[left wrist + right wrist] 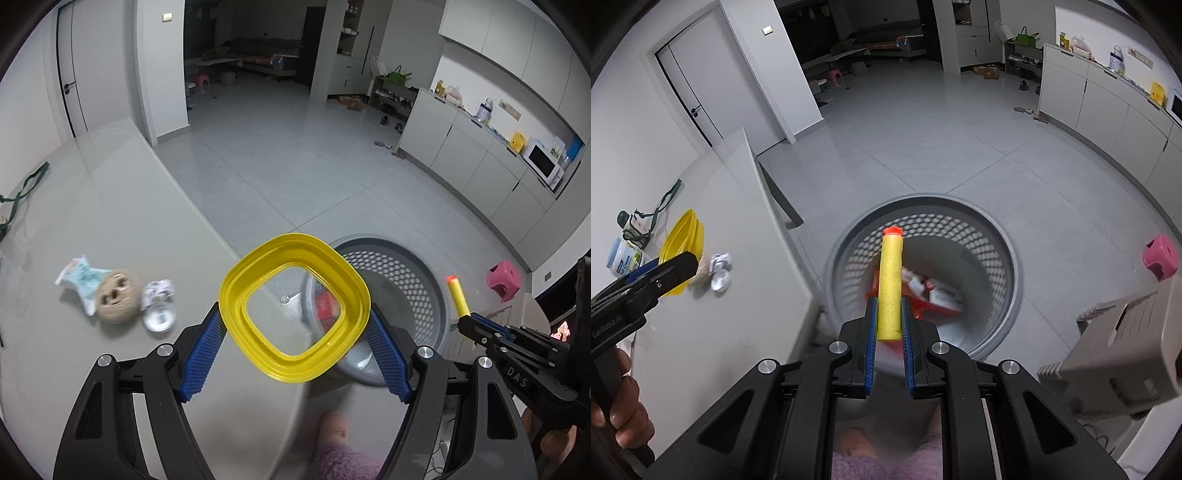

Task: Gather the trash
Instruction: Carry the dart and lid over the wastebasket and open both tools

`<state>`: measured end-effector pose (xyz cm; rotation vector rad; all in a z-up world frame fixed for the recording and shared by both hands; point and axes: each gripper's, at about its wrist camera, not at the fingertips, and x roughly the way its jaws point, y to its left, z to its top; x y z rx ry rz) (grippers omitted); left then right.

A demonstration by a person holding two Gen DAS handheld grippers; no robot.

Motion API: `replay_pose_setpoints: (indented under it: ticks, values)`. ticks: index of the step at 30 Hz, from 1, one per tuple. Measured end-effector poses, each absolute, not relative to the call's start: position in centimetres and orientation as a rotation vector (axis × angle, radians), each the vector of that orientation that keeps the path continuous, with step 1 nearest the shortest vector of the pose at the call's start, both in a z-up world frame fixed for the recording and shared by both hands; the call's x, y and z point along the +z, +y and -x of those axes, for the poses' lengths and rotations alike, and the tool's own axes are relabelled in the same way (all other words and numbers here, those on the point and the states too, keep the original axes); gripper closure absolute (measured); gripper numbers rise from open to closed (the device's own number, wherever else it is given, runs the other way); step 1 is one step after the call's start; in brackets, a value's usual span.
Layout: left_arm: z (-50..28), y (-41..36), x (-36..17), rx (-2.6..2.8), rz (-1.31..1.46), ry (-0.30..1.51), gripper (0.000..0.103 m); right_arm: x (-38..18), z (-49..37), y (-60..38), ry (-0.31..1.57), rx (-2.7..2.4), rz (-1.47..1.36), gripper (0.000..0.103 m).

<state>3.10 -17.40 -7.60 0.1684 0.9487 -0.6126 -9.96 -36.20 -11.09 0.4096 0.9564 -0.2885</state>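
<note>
Your left hand-held gripper (295, 328) is spread wide, pads pinching the light, stiff yellow lid (293, 308) by opposite rims; keep it there. Your right hand-held gripper (889, 314) clamps the soft foam dart (890, 284) above the basket (1008, 254) just ahead.

You have two grippers in play: the left gripper (295, 325) and the right gripper (888, 325). Each carries one item: one yellow lid (293, 308) with a clear centre in the middle of the left wrist view, and one yellow foam dart (891, 284) with an orange tip at the centre of the right wrist view. One grey mesh bin (1008, 258) sits below it. At the left of the left wrist view you can count three scraps on the table (110, 206): one pale blue wrapper (83, 277), one round beige face-shaped thing (118, 297) and one crumpled white wrapper (159, 306). One pink stool (1160, 256) stands at right.
</note>
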Motion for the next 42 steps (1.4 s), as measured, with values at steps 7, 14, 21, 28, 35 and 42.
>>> replay_pose_setpoints:
  ticks: [7, 14, 21, 28, 35, 42]
  values:
    - [-3.2, -23.9, -8.9, -0.592, -0.200, 0.983, 0.030, -12.6, 8.4, -41.7, 0.976, -0.232, -0.432, 0.091]
    - [-3.5, -28.1, -11.1, -0.572, -0.216, 1.045, 0.030, -15.2, 6.4, -44.9, 1.038, -0.169, -0.455, 0.091]
    - [-3.4, -30.9, -14.2, -0.552, -0.252, 1.110, 0.030, -17.7, 5.5, -46.3, 1.105, -0.116, -0.454, 0.091]
    - [-3.2, -31.4, -15.5, -0.528, -0.260, 1.150, 0.029, -19.2, 5.0, -46.5, 1.164, -0.073, -0.439, 0.091]
    - [-3.4, -31.8, -15.5, -0.504, -0.245, 1.161, 0.027, -19.3, 4.6, -46.2, 1.165, -0.046, -0.415, 0.091]
    - [-3.5, -31.2, -15.1, -0.486, -0.237, 1.157, 0.026, -18.8, 4.8, -46.7, 1.145, -0.053, -0.408, 0.073]
